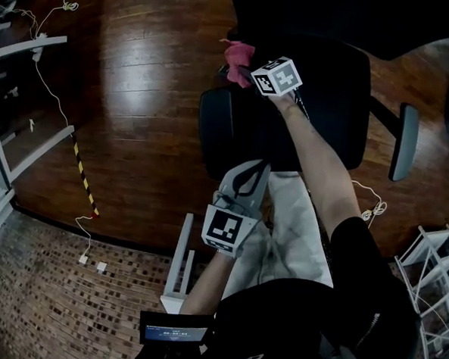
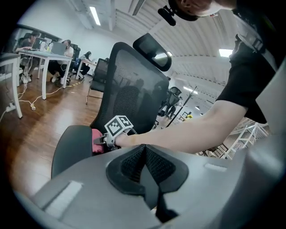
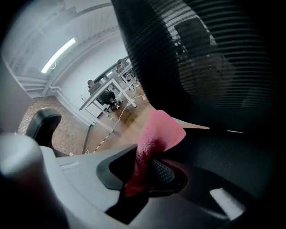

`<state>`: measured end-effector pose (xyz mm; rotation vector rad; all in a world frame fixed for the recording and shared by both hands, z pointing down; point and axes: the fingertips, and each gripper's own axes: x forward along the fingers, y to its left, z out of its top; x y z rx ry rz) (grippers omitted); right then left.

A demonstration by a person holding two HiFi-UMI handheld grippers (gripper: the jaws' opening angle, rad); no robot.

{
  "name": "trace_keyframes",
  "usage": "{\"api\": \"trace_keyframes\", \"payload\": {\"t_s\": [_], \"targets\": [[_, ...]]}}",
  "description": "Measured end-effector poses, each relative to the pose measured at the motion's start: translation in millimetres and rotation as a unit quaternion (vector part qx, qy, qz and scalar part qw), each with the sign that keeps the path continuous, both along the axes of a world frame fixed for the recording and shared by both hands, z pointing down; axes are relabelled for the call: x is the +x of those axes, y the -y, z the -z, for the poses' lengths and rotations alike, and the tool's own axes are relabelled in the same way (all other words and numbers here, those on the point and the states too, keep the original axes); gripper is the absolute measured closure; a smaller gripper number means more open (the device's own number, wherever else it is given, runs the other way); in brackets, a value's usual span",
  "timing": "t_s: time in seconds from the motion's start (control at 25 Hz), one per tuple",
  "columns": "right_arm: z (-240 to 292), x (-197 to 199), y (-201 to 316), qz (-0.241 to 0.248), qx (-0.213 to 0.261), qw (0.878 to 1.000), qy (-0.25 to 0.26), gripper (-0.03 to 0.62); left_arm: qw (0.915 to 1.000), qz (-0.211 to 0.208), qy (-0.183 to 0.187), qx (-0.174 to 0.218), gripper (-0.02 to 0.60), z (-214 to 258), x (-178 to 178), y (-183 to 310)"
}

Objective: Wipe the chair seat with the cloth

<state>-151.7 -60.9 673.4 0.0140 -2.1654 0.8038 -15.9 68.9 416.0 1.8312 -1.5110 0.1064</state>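
The left gripper (image 1: 249,175), jaws pressed together on nothing, hangs over the person's lap just short of the near edge of the black chair seat (image 1: 335,106). At the seat's far left corner, beside the mesh backrest (image 2: 129,85), the right gripper (image 1: 245,68) is clenched on the pink cloth (image 1: 236,58), its arm stretched across the seat. An armrest (image 1: 403,142) stands off the seat's right side.

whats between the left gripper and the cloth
Bare black chair seat, per the head view; the right gripper clamps the pink cloth at the seat's far side.
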Motion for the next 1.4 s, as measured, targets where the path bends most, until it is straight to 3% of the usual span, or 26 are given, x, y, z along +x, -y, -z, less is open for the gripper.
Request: {"api": "trace_keyframes", "payload": {"t_s": [0.16,0.32,0.84,1.08,1.4], "targets": [[-6.8,16.8,25.9,-0.024,-0.001,1.0,-0.004,0.525,0.9999,0.009,-0.001,-0.005,0.589,-5.0,7.4,6.9],[-19.9,48.7,58.0,-0.037,0.031,0.998,-0.046,0.525,0.9999,0.006,0.0,-0.008,0.589,-7.9,18.0,10.6],[-35.0,194.3,158.0,-0.119,0.096,0.977,-0.148,0.525,0.9996,-0.025,0.001,-0.01,0.589,-9.4,56.9,27.9],[-24.7,267.3,203.2,-0.155,0.145,0.953,-0.218,0.525,0.9994,-0.034,0.003,-0.012,0.589,-7.6,63.7,24.6],[1.9,331.8,240.3,-0.194,0.219,0.9,-0.325,0.525,0.9994,-0.033,0.001,-0.01,0.589,-2.6,58.6,18.3]]}}
